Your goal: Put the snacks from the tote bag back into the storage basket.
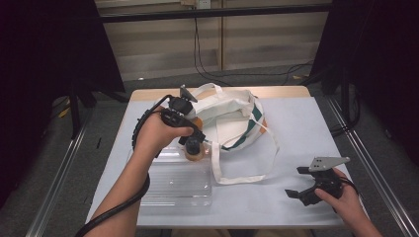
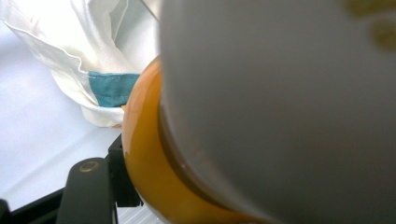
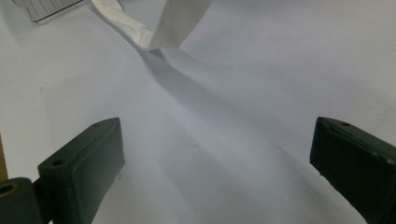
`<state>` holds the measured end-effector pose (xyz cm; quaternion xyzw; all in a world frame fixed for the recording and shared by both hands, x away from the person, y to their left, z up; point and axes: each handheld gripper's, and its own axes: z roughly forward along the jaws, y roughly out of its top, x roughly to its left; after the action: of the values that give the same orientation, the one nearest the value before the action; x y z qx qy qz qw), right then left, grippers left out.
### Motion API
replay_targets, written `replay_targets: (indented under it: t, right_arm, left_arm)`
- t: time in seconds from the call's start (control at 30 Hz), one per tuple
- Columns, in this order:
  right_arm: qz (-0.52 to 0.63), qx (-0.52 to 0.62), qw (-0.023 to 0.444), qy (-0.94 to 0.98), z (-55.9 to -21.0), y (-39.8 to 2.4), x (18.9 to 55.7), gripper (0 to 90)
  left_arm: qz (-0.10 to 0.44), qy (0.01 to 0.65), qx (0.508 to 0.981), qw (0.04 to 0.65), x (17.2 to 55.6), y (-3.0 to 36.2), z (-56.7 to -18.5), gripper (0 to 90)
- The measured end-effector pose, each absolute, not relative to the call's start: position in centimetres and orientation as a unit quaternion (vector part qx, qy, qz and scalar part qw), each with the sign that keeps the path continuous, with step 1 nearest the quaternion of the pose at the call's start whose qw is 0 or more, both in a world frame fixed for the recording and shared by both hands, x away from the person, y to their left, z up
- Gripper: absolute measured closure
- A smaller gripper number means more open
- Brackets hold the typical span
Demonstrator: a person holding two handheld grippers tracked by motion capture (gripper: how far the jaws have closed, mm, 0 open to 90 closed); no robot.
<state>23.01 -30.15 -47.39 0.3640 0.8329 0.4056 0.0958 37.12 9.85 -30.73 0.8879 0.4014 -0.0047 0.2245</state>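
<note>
A round orange object with a pale top (image 1: 194, 154) hangs just over the far edge of a clear plastic box (image 1: 178, 182). My left gripper (image 1: 193, 145) reaches down onto it from the person's raised hand and is shut on it. In the left gripper view the orange object (image 2: 144, 163) sits very close, one black jaw pressed against its lower left side. A white tote bag (image 1: 232, 116) with green trim lies behind it. My right gripper (image 1: 295, 181) rests low at the table's front right, open, with nothing between its fingers (image 3: 84, 163).
The bag's long white strap (image 1: 247, 175) loops across the white table (image 1: 296, 128) toward the right gripper, and the strap's end (image 3: 149, 32) lies ahead of the open jaws. Black curtains and metal rails flank the table. A cable trails from the left forearm.
</note>
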Motion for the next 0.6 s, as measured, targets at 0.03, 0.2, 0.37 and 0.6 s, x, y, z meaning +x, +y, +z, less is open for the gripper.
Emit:
replay_targets:
  t: [0.03,0.2,0.37,0.6]
  right_arm:
    - [0.405,0.364,0.096,0.833,-47.4,-30.1,23.0,2.4]
    - [0.403,0.366,0.095,0.833,-47.4,-30.2,23.0,2.4]
    - [0.404,0.364,0.095,0.834,-47.4,-30.2,23.0,2.4]
    - [0.404,0.364,0.095,0.834,-47.4,-30.2,23.0,2.4]
  left_arm:
    - [-0.005,0.399,0.890,0.222,37.1,9.9,-30.8,32.2]
    - [-0.007,0.401,0.888,0.225,36.9,9.9,-31.2,32.3]
    - [-0.009,0.403,0.887,0.224,36.8,10.0,-31.4,32.2]
    - [-0.013,0.401,0.890,0.219,36.8,10.0,-31.8,32.3]
